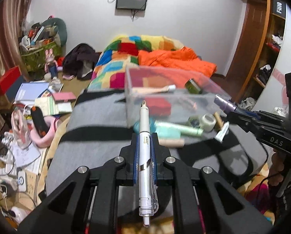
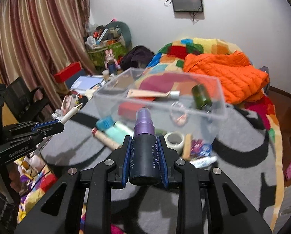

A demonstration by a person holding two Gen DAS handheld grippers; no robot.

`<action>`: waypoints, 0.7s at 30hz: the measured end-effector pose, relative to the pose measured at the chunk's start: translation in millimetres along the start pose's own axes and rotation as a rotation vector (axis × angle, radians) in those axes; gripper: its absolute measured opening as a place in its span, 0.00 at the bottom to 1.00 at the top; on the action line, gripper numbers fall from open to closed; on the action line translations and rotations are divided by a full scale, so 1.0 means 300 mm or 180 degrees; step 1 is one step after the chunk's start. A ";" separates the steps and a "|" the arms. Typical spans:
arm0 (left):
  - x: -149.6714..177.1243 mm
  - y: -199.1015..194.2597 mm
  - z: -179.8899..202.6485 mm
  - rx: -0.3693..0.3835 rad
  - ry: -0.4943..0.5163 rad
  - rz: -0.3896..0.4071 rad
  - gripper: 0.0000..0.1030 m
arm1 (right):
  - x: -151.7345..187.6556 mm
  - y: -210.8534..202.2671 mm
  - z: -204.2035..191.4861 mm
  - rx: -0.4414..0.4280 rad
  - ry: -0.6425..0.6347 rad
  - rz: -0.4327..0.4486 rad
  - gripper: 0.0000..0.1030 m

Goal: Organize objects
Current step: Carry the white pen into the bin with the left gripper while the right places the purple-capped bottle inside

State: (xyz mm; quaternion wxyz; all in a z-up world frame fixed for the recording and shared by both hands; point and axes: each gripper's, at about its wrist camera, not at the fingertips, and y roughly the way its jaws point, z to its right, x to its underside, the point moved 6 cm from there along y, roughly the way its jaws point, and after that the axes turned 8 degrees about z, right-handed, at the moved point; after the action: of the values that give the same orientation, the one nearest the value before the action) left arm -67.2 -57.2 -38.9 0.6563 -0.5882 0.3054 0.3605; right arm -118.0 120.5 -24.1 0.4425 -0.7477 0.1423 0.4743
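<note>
I have the left gripper [image 1: 144, 136] clamped on a pen [image 1: 144, 146] at mid-barrel, and the right gripper [image 2: 144, 152] clamped on a spray bottle [image 2: 144, 146] around its body. Both sit above the clutter, near the clear bin [image 2: 204, 89]. Both look light, rigid and smooth; I judge slipping likely.
</note>
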 end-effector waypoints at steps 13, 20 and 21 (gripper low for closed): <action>-0.217 0.158 0.030 0.0288 -0.0187 0.0041 0.10 | -0.193 0.031 0.105 0.0255 0.0115 0.0280 0.23; -0.292 0.263 0.040 0.0245 -0.0147 0.0006 0.10 | -0.251 0.121 0.135 0.0347 0.0191 0.0281 0.23; -0.295 0.274 0.043 0.0239 -0.0139 -0.0008 0.10 | -0.256 0.142 0.133 0.0351 0.0189 0.0253 0.23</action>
State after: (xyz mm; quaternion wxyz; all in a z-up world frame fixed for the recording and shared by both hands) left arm -184.9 -50.5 -9.7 0.6849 -0.5556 0.3035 0.3608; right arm -207.3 112.3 11.3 0.4594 -0.7296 0.2108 0.4606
